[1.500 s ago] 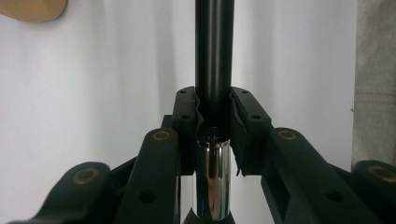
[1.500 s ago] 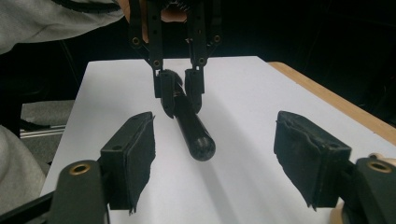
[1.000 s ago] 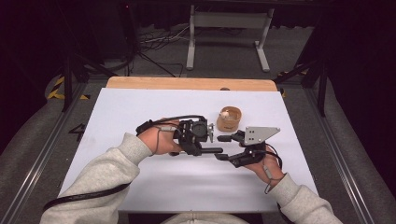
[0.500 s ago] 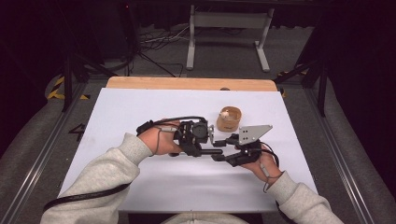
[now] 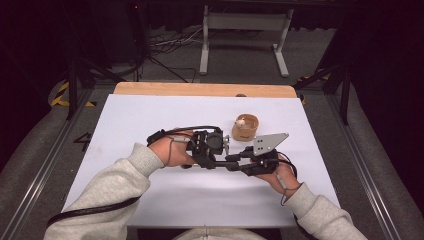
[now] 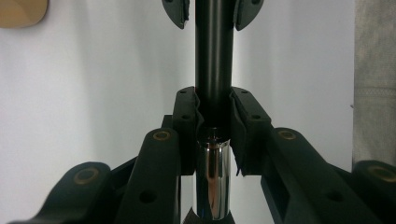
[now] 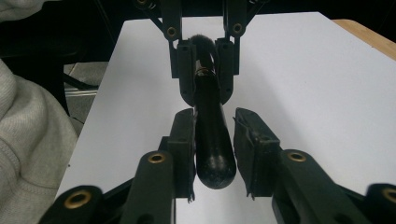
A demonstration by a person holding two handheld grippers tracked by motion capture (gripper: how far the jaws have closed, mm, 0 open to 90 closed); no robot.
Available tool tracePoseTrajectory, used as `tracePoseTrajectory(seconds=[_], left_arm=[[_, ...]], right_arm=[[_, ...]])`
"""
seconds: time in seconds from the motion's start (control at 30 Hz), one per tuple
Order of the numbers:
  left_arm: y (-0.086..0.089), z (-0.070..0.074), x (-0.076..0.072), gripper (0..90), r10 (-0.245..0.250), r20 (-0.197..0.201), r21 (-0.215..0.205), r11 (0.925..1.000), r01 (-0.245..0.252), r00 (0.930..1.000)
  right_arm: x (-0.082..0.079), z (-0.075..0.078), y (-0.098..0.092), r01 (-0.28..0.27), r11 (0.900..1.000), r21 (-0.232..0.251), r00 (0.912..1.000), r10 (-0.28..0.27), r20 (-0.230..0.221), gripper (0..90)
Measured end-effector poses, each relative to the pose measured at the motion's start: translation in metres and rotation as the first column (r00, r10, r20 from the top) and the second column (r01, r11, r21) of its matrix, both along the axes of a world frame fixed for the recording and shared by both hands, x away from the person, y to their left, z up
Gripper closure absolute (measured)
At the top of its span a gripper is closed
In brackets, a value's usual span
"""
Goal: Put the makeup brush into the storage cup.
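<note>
A slim black brush with a rounded handle end and a shiny metal ferrule (image 7: 211,140) hangs level just above the white worktop (image 5: 150,120), long axis running left-right in the high view, bristle end toward the person's left and rounded butt toward the right. The left hand-held gripper (image 5: 227,161) is clenched on the handle beside the ferrule. The right hand-held gripper (image 5: 239,164) has just been closing with the butt end between its jaws; one pad looks slightly off the handle, hard to tell. A small round wooden cup (image 5: 245,127) stands just beyond them.
</note>
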State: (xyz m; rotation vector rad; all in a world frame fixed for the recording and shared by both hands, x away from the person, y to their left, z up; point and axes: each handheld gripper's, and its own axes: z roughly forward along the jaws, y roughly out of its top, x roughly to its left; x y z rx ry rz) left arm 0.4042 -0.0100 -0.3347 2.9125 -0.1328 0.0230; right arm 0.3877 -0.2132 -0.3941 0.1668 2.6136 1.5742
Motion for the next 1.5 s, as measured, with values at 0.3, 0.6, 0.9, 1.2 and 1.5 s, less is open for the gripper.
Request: tracePoseTrajectory(seconds=[0.3,0.6,0.9,1.2,1.5], left_arm=[[0.000,-0.001,0.000,73.9,-0.002,0.002,0.006,1.0000,0.002,1.0000],[0.000,-0.001,0.000,73.9,-0.005,0.000,0.006,1.0000,0.005,1.0000],[0.002,0.001,0.001,73.4,-0.002,-0.006,0.002,1.0000,0.002,1.0000],[0.011,0.004,0.003,50.8,0.030,-0.001,-0.046,0.9985,-0.030,0.9995],[0.027,0.005,0.004,39.3,0.065,0.020,-0.057,0.9963,-0.063,0.9977]], right_arm=[[0.001,-0.001,0.001,-0.012,1.000,-0.001,0.9999,0.012,-0.009,73.5],[0.001,-0.001,0.001,-0.024,1.000,-0.012,0.9997,0.024,-0.002,74.5],[0.002,0.001,0.001,-0.025,1.000,-0.008,0.9997,0.025,0.001,74.7],[-0.001,0.005,-0.004,-0.017,1.000,0.005,0.9998,0.017,0.010,74.8],[-0.003,0.007,-0.017,0.000,1.000,0.024,0.9999,0.000,0.014,74.8]])
